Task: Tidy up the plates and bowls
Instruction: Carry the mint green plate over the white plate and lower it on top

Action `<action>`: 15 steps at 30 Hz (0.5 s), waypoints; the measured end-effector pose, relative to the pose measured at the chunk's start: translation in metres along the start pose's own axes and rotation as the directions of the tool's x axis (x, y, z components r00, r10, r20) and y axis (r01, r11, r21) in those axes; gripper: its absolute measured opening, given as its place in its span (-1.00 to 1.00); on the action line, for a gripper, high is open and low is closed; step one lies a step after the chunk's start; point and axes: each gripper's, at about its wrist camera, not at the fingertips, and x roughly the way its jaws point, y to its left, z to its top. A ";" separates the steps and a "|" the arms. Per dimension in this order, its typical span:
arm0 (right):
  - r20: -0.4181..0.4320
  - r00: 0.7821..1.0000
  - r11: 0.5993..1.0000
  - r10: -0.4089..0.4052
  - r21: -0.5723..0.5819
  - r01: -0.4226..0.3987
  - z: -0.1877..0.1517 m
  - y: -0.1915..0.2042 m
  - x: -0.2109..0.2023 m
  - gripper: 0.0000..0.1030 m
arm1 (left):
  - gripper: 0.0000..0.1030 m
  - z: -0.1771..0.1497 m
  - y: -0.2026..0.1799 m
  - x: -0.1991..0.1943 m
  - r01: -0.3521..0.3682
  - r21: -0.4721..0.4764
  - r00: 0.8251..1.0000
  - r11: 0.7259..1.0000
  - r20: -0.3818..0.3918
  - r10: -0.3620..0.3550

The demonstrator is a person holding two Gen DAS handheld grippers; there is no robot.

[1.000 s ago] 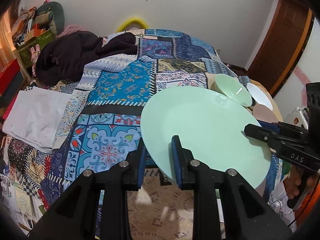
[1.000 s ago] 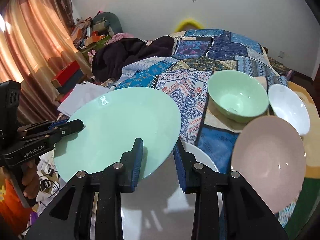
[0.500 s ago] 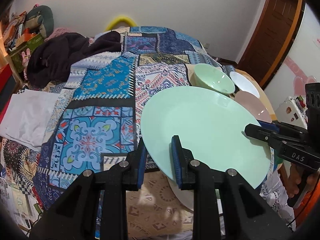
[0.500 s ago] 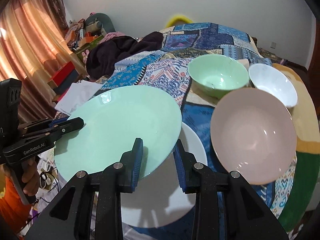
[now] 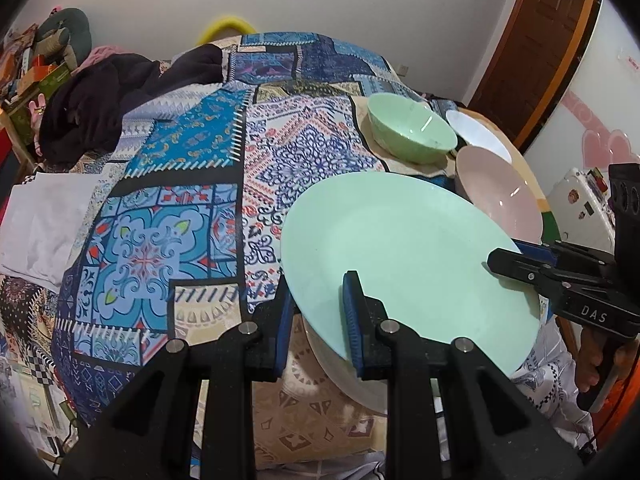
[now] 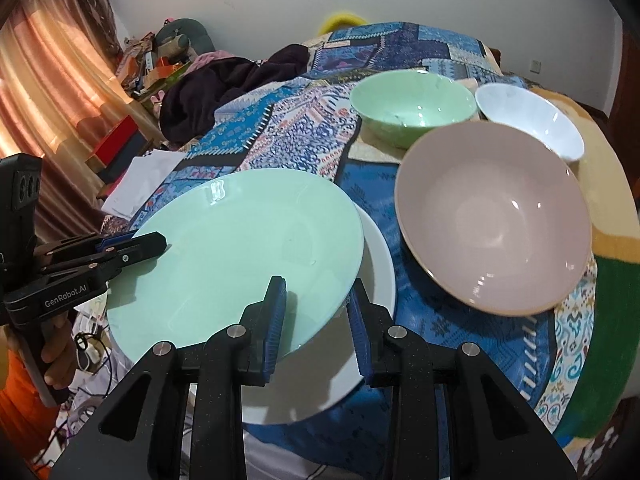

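Both grippers hold one mint green plate (image 5: 404,252) by opposite rims, above a white plate (image 6: 320,384) lying on the patterned bedspread. My left gripper (image 5: 318,322) is shut on the green plate's near rim; it shows at the left of the right wrist view (image 6: 156,242). My right gripper (image 6: 318,320) is shut on the green plate (image 6: 240,256); it shows at the right of the left wrist view (image 5: 504,260). A pink bowl (image 6: 492,216), a green bowl (image 6: 412,104) and a white bowl (image 6: 528,124) sit further back.
The bowls also show in the left wrist view: green (image 5: 412,132), pink (image 5: 500,192), white (image 5: 478,134). A dark pile of clothes (image 5: 108,100) lies at the bed's far left. A wooden door (image 5: 532,52) stands right. Curtains (image 6: 40,92) hang left.
The green plate, held by both grippers, has moved toward the bowls and lower over the white plate. The pink and green bowls look nearer in both views.
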 end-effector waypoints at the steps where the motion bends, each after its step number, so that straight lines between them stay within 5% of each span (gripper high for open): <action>1: -0.005 1.000 1.000 -0.002 0.002 0.002 -0.002 -0.001 0.000 -0.45 | -0.53 -0.001 -0.001 0.002 0.002 0.001 1.000 1.000 -0.005 -0.002; 15: -0.053 0.999 1.000 -0.007 0.015 0.008 -0.017 -0.009 0.004 -0.45 | -0.53 -0.015 -0.013 0.019 0.010 0.028 0.998 1.000 -0.056 -0.008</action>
